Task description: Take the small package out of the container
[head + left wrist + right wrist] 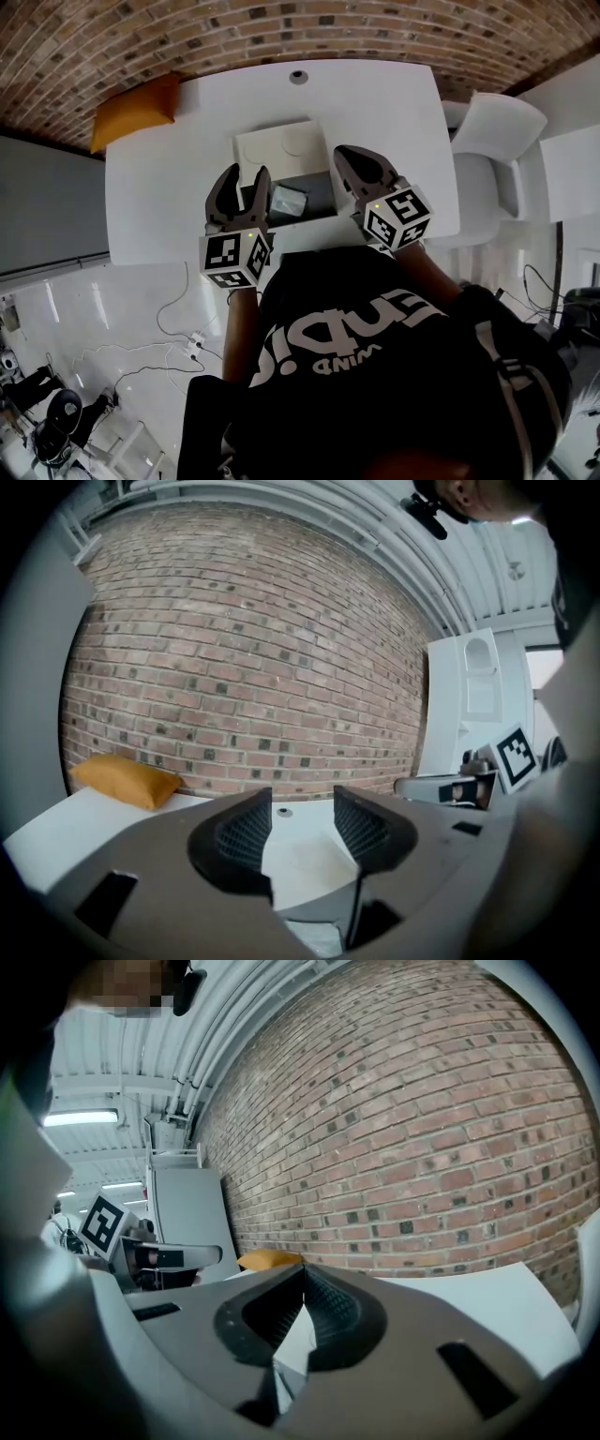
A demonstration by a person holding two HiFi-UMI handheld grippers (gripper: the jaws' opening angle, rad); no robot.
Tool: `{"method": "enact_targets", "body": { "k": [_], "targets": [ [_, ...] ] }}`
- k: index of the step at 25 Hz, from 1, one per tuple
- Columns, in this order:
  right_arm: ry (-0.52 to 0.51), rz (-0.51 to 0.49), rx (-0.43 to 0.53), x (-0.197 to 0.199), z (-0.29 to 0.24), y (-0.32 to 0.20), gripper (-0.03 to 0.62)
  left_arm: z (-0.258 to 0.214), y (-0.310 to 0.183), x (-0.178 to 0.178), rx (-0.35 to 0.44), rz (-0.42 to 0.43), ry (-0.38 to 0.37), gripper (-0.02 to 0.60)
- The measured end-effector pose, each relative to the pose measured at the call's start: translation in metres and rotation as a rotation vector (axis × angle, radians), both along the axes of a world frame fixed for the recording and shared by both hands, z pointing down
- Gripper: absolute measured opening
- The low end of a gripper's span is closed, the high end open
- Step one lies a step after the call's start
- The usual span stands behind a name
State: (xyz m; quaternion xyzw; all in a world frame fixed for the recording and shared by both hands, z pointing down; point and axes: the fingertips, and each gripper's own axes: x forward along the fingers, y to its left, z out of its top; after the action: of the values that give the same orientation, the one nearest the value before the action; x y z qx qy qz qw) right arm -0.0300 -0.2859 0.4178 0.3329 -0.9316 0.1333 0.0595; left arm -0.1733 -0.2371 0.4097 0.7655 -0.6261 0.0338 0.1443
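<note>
- In the middle of the white bench (159, 192), the small package (289, 201) lies inside the dark container (319, 186), between the two grippers.
- It sits just right of the left gripper (246, 178), whose fingers stand apart and empty. That hand looks the nearer.
- The right gripper (347, 157) has its fingers closed together on nothing, at the container's right side.

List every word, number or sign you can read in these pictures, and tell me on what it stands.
On the black shirt: large white letters, upside down; I cannot read them surely.
On the left gripper and the right gripper: square black-and-white markers, no words.
Nothing else carries text.
</note>
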Motion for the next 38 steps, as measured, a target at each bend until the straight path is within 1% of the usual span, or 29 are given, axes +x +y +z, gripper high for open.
{"method": "enact_targets", "body": {
  "k": [5,15,23,31,38],
  "targets": [
    [-0.004,-0.004,0.0,-0.003,0.001,-0.001,0.0,0.002,-0.003,0.0,-0.009,0.005,-0.002,0.208],
    [-0.007,-0.007,-0.001,-0.004,0.0,-0.004,0.0,0.012,-0.006,-0.002,-0.037,-0.001,0.007,0.209],
    [-0.004,-0.018,-0.004,-0.005,0.002,-0.003,0.0,0.033,-0.004,-0.002,-0.085,0.001,0.018,0.209],
    [-0.005,-0.032,-0.005,-0.004,0.003,0.0,0.0,0.069,-0.001,0.004,-0.159,0.01,0.026,0.209],
    [-0.008,-0.031,-0.014,-0.002,0.0,0.001,0.0,0.111,0.001,0.005,-0.261,0.013,0.048,0.209]
  ]
}}
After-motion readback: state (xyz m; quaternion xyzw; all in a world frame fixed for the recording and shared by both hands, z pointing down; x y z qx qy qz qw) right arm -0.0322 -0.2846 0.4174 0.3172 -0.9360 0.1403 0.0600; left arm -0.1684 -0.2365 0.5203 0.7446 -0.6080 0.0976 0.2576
